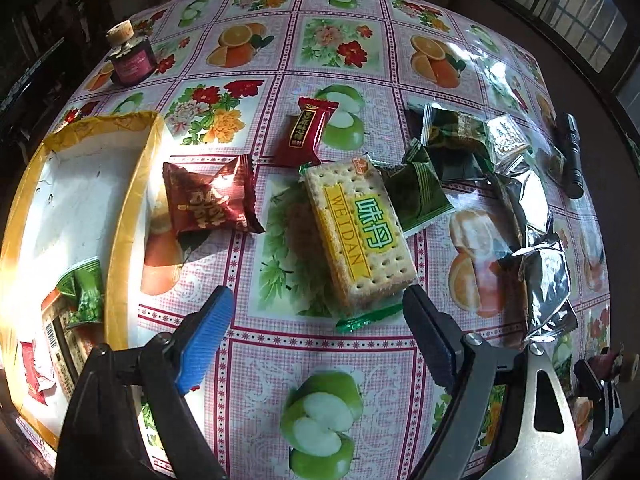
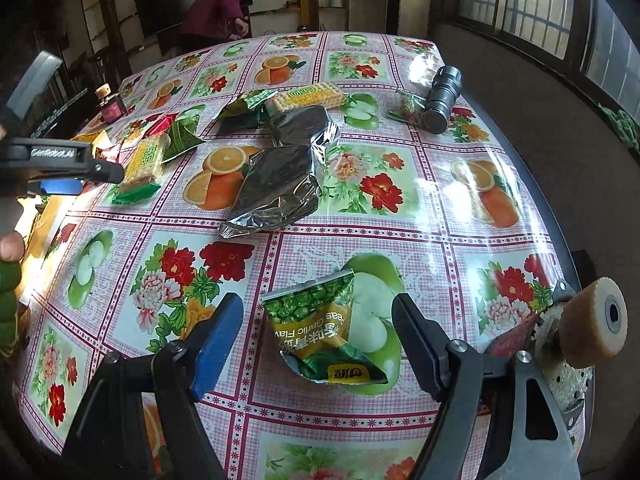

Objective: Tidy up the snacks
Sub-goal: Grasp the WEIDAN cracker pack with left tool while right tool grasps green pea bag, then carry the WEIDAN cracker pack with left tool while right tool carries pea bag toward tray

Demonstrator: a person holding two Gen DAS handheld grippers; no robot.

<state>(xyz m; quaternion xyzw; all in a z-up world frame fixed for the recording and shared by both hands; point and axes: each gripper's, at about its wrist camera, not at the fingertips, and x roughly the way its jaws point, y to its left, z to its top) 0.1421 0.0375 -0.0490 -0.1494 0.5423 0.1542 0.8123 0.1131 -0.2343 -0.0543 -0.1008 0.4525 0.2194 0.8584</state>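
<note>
My left gripper [image 1: 318, 294] hangs open above the flowered tablecloth, nothing between its fingers. Just beyond its tips lies a cracker pack [image 1: 356, 232] with a yellow and green label. Left of it rest a dark red packet [image 1: 208, 200] and a smaller red one [image 1: 304, 132]. A yellow-rimmed white box [image 1: 132, 208] at far left holds a few snacks. My right gripper [image 2: 318, 300] is open too, its fingers on either side of a green pea packet [image 2: 320, 328] without touching it. The left gripper [image 2: 88, 180] shows at the left edge, beside the cracker pack [image 2: 146, 160].
Silver foil packets [image 2: 276, 184] and green packets [image 1: 420, 196] lie mid-table. A second cracker pack [image 2: 308, 98], a black flashlight [image 2: 440, 96] and a small dark bottle [image 2: 110, 106] sit farther back. A felt wheel [image 2: 592, 320] lies at the right table edge. A person [image 2: 216, 12] stands beyond the table.
</note>
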